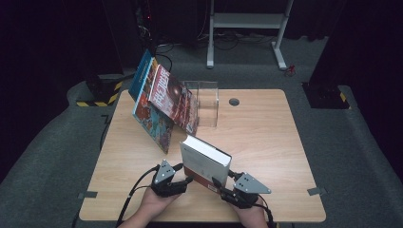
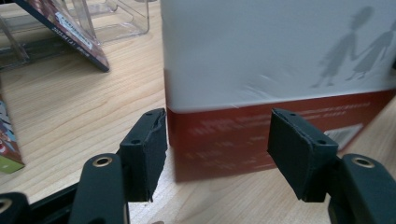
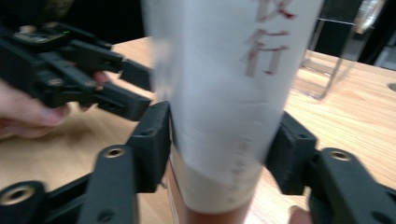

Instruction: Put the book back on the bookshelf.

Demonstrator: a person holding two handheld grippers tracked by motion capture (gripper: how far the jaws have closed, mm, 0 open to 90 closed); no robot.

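High view, person's side of the table (image 1: 266, 123). One white book (image 1: 205, 161) with a red band along its foot stands tilted near the front edge, between the two grippers. One clear plastic stand (image 1: 207, 102) sits toward the back edge, left of centre, and two colourful books (image 1: 164, 102) lean against it.

The right gripper (image 1: 227, 189) is at the white book's spine end. In the right gripper view its two pads (image 3: 152, 140) press on either side of the spine (image 3: 224, 107), so it holds the book across its thickness. The picture is blurred there, but the contact reads clearly.

The left gripper (image 1: 186, 183) is beside the book's lower left corner. In the left gripper view its jaws stand moderately wide and nothing lies between the pads (image 2: 149, 149). The book's back cover (image 2: 280, 70) rises just beyond them, with its near edge in line with the left pad.

The relation that matters: the book's long axis runs from front right to back left, pointing roughly at the stand and the leaning books. The book is just ahead of the left gripper and already in the grip of the right one. The right hand carries it, and the left is placed to steady the cover.

Count: two grippers, three books, one stand, one table.
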